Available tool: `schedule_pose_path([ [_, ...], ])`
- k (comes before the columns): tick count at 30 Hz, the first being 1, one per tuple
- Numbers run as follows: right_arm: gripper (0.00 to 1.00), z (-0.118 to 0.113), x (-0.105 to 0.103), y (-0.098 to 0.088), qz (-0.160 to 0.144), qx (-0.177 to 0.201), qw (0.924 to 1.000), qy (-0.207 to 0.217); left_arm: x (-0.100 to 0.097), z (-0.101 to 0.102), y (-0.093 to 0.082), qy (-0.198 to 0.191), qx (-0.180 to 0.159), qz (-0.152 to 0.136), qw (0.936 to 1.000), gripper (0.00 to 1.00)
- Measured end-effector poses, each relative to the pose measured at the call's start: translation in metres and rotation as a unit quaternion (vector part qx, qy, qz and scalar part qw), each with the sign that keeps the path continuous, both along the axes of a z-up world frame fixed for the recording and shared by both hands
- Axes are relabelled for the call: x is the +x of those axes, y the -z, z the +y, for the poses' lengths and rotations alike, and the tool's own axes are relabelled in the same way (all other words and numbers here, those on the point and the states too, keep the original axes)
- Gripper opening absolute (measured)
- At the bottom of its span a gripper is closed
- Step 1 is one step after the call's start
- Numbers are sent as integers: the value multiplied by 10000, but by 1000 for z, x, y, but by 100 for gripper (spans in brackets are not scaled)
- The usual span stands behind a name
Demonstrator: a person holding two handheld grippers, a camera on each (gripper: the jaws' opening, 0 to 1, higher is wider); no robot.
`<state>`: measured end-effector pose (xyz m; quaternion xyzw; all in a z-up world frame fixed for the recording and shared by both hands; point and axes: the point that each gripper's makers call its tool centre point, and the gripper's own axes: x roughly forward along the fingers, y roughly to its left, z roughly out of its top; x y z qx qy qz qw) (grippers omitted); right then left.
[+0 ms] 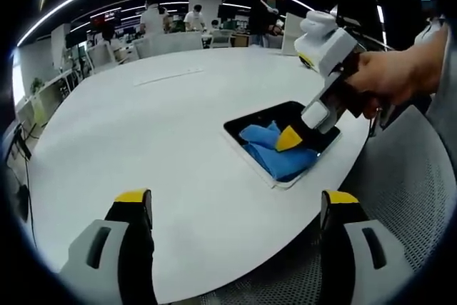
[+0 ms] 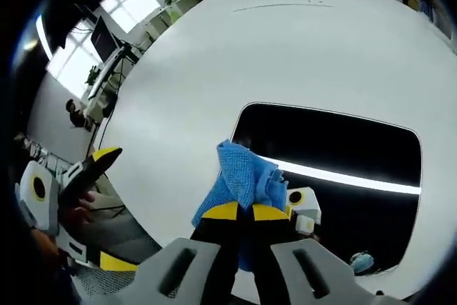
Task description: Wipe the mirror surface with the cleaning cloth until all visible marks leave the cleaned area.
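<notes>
1. So the mirror [image 1: 314,149] is a dark rounded rectangle lying flat on the big white round surface [image 1: 164,141], right of centre in the left gripper view and close to the surface's near edge.
2. The blue cleaning cloth [image 1: 275,149] is bunched up on the mirror, covering the lower left part of the glass in that view.
3. The right gripper [image 1: 289,139] comes in from the upper right of the left gripper view, held by a person's hand [image 1: 389,80], with its yellow-tipped fingers down in the cloth.
4. In the right gripper view the right gripper [image 2: 239,212] sits at bottom centre with its fingers clenched together on the cleaning cloth [image 2: 243,176], which sticks up in a crumpled wad just above the tips.
5. Behind the cloth the mirror [image 2: 343,148] fills the middle right of that frame, black, with a bright ceiling light strip reflected across it plus a bit of the gripper itself.
6. The left gripper [image 1: 235,208] is at the bottom of its own view, fingers released and spread wide with nothing between them, hovering over the surface edge near a grey mesh chair [image 1: 407,198].
7. You can also spot the left gripper [image 2: 96,166] at the lower left of the right gripper view, off the edge of the surface [image 2: 214,55].
8. Background of the left gripper view has an office with people standing around at the top.
</notes>
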<state>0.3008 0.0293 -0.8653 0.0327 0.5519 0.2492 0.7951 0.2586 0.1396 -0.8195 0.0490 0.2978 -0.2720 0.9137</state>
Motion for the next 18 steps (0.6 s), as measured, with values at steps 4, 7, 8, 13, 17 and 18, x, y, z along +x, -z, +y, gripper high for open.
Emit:
schedule_pose_path([
  [4,0,2,8,1,10,55,10000,8,0,0,1,12,8,7,10000,97],
  [7,0,6,16,2,124,211,9997,15,0,1,0,-15,23,-5,10000,97],
  [8,0,6,20,2,142,220,9997,-15,0,1,0,-17,28,0,10000,97],
  [13,0,5,31,3,90,177,9998,-100,0,1,1,-21,28,16,10000,96],
  [17,0,6,37,2,1,103,9998,-180,0,1,1,-49,22,23,10000,96],
  [18,0,6,39,2,-21,83,9998,-199,0,1,1,-46,25,28,10000,96],
])
